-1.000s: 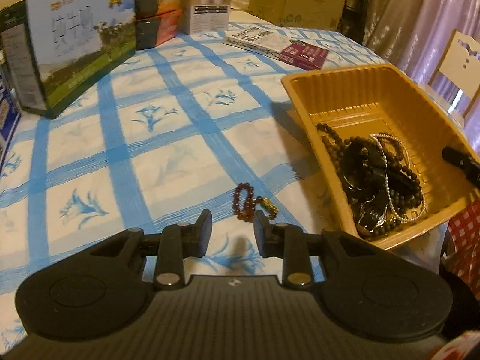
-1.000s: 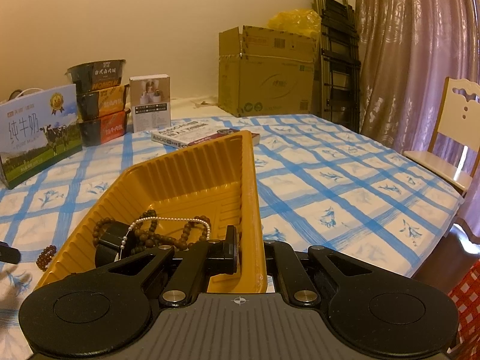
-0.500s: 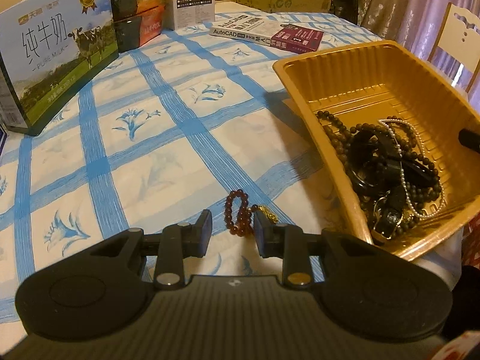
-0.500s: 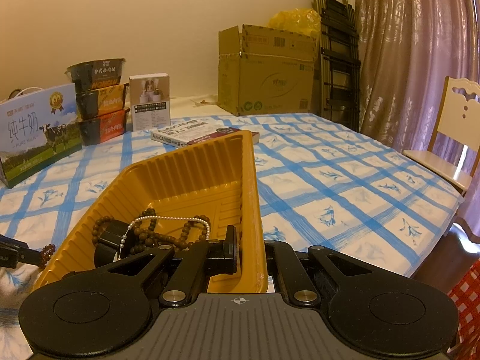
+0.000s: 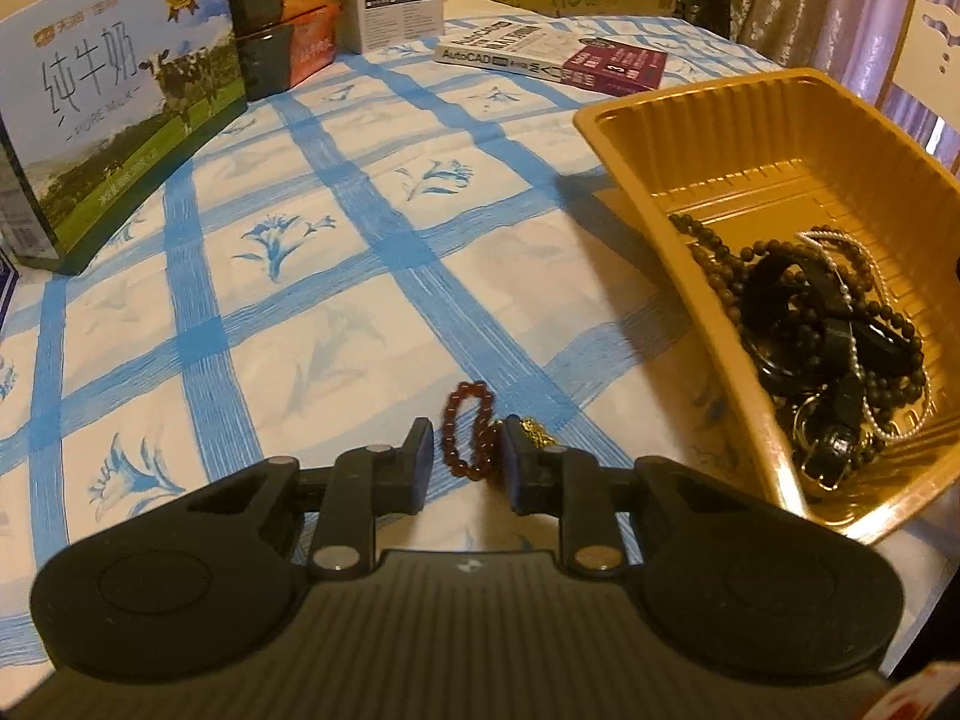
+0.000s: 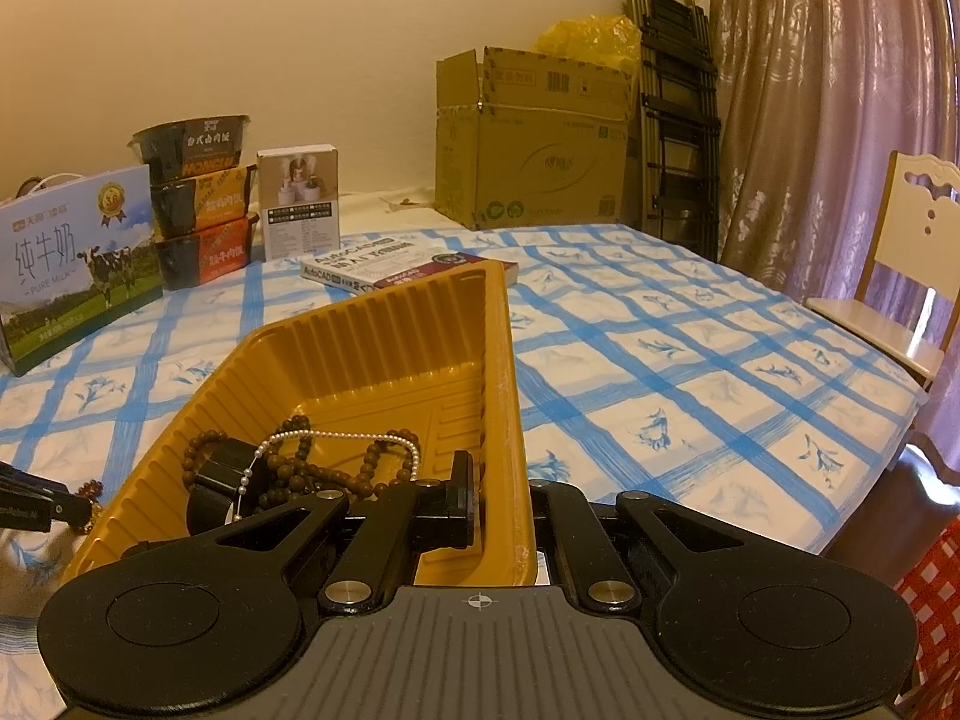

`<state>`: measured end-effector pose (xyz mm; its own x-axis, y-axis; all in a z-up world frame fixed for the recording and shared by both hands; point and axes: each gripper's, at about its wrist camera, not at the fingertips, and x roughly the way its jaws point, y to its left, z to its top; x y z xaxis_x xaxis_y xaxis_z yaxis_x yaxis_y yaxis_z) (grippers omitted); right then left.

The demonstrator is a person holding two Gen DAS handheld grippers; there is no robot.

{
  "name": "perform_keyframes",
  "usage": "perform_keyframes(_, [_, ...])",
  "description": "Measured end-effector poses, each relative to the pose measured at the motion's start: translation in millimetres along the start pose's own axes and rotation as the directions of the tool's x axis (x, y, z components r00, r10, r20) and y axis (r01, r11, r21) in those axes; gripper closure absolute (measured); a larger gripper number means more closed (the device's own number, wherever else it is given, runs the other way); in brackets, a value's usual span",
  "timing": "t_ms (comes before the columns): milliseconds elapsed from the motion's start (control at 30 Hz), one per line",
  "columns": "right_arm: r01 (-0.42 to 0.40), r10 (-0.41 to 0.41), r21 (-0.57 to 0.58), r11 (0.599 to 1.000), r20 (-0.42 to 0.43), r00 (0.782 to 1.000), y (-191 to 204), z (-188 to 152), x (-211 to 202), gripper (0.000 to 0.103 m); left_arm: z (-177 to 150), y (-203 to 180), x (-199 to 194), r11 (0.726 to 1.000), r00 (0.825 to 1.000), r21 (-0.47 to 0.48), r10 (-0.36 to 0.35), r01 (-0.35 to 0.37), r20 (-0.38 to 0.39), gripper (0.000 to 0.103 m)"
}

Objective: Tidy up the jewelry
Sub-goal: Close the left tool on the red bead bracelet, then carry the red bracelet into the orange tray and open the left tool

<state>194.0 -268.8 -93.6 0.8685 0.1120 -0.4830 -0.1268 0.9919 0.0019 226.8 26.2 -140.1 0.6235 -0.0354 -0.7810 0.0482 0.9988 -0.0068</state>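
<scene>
A worktop [image 5: 372, 276] covered in a white cloth with blue checks and blue flowers fills the left wrist view. The left gripper [image 5: 462, 456] sits low at 6 o'clock, its fingers spread apart and released, with a red bead bracelet [image 5: 471, 432] lying on the cloth between the fingertips. A small gold charm [image 5: 536, 433] on the bracelet rests just beside the right fingertip. Whether either finger touches the beads cannot be told.

At 3 o'clock stands a ribbed yellow plastic tray [image 5: 750, 138]. In its near end lies a tangle of jewelry: a brown bead necklace [image 5: 717, 282], a pearl strand [image 5: 840, 258] and a black watch [image 5: 798, 288].

In the right wrist view, the right gripper [image 6: 501, 501] is clenched on the tray's near right wall [image 6: 510, 420], one finger inside and one outside. The left gripper's tip shows at 9 o'clock, next to the red beads [image 6: 90, 489].

Toward 11 o'clock stand a milk carton [image 5: 114, 108] and stacked instant noodle bowls [image 6: 198, 204]. An AutoCAD book [image 5: 540, 57] lies at 12 o'clock, beyond the tray. A cardboard box [image 6: 534, 138] and a white chair [image 6: 912, 276] stand off the worktop's far edges.
</scene>
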Motion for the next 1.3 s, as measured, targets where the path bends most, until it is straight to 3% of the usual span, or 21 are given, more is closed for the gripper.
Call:
perform_keyframes(167, [0.0,0.0,0.0,1.0,0.0,1.0,-0.4,-0.6,0.3,0.098,0.0,1.2,1.5,1.0,1.0,0.0,-0.009,0.009,-0.001,0.082])
perform_keyframes(333, [0.0,0.0,0.001,1.0,-0.001,1.0,-1.3,-0.5,-0.1,0.098,-0.3,0.9,1.0,1.0,1.0,-0.006,-0.027,0.027,0.001,0.098])
perform_keyframes(567, [0.001,-0.001,-0.001,1.0,-0.002,1.0,-0.9,-1.0,-0.5,0.098,-0.4,2.7,-9.9,0.999,0.999,-0.02,-0.051,0.051,0.013,0.099])
perform_keyframes(800, [0.001,-0.001,-0.002,1.0,-0.002,1.0,-0.4,-0.8,0.1,0.098,11.5,8.2,-42.3,0.997,0.994,-0.024,-0.07,0.072,0.08,0.099])
perform_keyframes(1100, [0.002,-0.002,-0.004,1.0,-0.002,1.0,-1.3,-0.5,-0.3,0.098,34.5,9.8,-95.4,0.994,0.975,-0.012,-0.103,0.107,0.196,0.099])
perform_keyframes(1300, [-0.001,0.001,0.002,1.0,0.003,1.0,-2.5,-4.2,0.3,0.098,50.2,-5.7,-120.4,0.985,0.953,0.021,-0.171,0.171,0.251,0.099])
